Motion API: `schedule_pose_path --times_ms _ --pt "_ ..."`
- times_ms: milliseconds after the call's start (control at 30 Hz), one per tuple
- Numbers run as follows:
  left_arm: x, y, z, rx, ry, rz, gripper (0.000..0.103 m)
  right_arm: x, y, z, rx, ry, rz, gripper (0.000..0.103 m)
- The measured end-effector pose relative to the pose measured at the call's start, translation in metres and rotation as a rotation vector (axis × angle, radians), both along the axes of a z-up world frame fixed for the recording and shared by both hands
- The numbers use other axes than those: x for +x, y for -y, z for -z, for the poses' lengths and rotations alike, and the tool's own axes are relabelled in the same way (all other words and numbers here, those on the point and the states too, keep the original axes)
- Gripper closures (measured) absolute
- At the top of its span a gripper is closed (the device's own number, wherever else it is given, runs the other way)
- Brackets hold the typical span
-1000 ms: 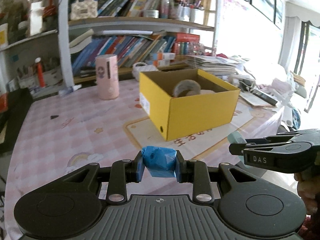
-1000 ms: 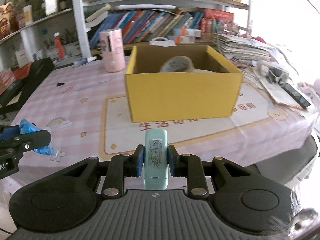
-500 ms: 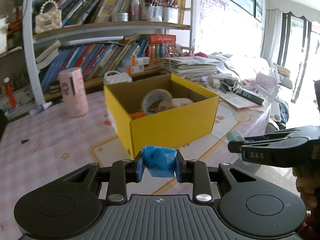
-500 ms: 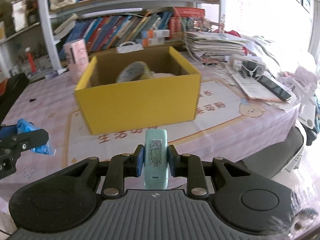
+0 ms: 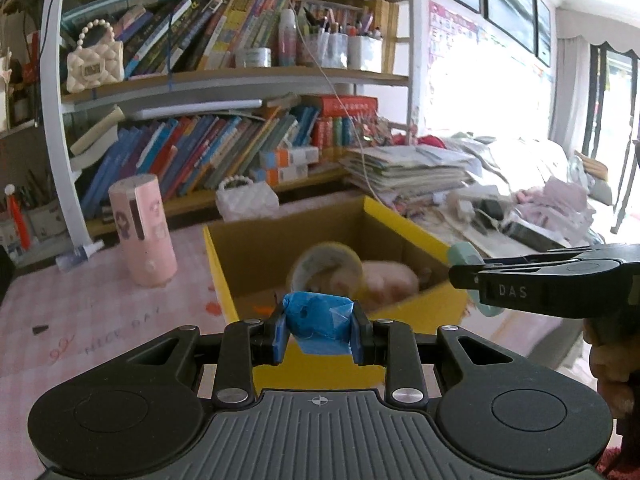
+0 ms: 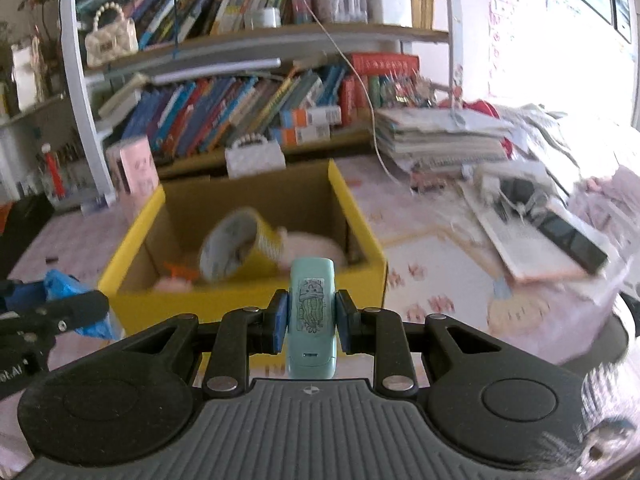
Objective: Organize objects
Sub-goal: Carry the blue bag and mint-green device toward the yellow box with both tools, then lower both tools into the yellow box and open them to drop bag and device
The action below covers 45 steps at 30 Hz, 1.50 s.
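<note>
The left tool (image 5: 319,326) is clamped on a crumpled blue plastic wad (image 5: 318,322), held in front of the near wall of the open yellow cardboard box (image 5: 416,236) on the counter (image 5: 80,312). The right tool (image 6: 312,320) grips an upright mint-green case (image 6: 312,312) bearing a jellyfish sticker, just before the box's near right corner. Inside the box a tape roll (image 6: 236,244) lies tilted beside something pink.

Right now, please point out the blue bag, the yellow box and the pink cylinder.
blue bag (image 5: 318,319), left wrist view, its crumpled front between the gripper pads.
yellow box (image 6: 244,305), right wrist view, its near outer wall.
pink cylinder (image 5: 144,232), left wrist view, the middle of its side.
</note>
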State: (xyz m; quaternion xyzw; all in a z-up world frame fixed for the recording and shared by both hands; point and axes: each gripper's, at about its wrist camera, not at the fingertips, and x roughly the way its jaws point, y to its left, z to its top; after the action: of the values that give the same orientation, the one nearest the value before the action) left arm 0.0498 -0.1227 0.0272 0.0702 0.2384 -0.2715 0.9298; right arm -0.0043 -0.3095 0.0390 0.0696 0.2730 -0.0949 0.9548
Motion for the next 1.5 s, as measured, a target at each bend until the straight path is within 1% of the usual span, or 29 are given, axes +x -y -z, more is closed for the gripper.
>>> schedule_pose_path --times_ms 100,200,400,500,567,633,733,933,1100,1167,1200,1267,1333,1367,1400,1433,1500 --pt "0.013 0.011 -0.001 -0.002 0.010 -0.029 0.075 0.020 0.008 -0.003 -0.013 0.017 -0.034 0.080" --pt "0.026 0.020 0.002 0.001 0.001 -0.060 0.075 0.041 0.012 0.000 -0.041 0.026 -0.077 0.080" --pt "0.047 0.035 0.015 0.032 -0.039 -0.113 0.075 0.073 0.013 0.017 -0.073 -0.009 -0.158 0.080" --pt "0.054 0.041 0.024 0.055 -0.065 -0.127 0.075 0.084 0.012 0.029 -0.090 -0.044 -0.205 0.080" --pt "0.057 0.043 0.029 0.070 -0.079 -0.137 0.075 0.090 0.012 0.037 -0.103 -0.075 -0.233 0.080" --pt "0.060 0.045 0.035 0.085 -0.094 -0.150 0.075 0.094 0.014 0.041 -0.086 -0.081 -0.249 0.080" --pt "0.064 0.047 0.041 0.099 -0.114 -0.172 0.075 0.100 0.016 0.043 -0.096 -0.085 -0.278 0.080" --pt "0.070 0.047 0.044 0.079 -0.139 -0.206 0.075 0.108 0.020 0.048 -0.083 -0.090 -0.309 0.079" --pt "0.069 0.048 0.044 0.077 -0.138 -0.217 0.074 0.113 0.022 0.050 -0.071 -0.098 -0.325 0.079" --pt "0.068 0.049 0.044 0.079 -0.136 -0.226 0.073 0.114 0.022 0.051 -0.071 -0.103 -0.327 0.079" --pt "0.068 0.048 0.044 0.081 -0.134 -0.230 0.071 0.114 0.022 0.051 -0.075 -0.103 -0.326 0.079" --pt "0.065 0.048 0.043 0.090 -0.123 -0.245 0.061 0.114 0.021 0.051 -0.078 -0.106 -0.323 0.078" --pt "0.061 0.048 0.039 0.081 -0.115 -0.238 0.047 0.114 0.020 0.051 -0.080 -0.112 -0.319 0.078" --pt "0.058 0.048 0.037 0.078 -0.106 -0.239 0.043 0.114 0.020 0.051 -0.077 -0.115 -0.316 0.078" --pt "0.055 0.047 0.036 0.079 -0.097 -0.238 0.035 0.114 0.020 0.050 -0.073 -0.119 -0.312 0.076" --pt "0.052 0.047 0.034 0.083 -0.085 -0.237 0.032 0.114 0.021 0.049 -0.064 -0.123 -0.307 0.075" --pt "0.045 0.047 0.030 0.092 -0.057 -0.243 0.031 0.111 0.020 0.047 -0.046 -0.129 -0.300 0.070"
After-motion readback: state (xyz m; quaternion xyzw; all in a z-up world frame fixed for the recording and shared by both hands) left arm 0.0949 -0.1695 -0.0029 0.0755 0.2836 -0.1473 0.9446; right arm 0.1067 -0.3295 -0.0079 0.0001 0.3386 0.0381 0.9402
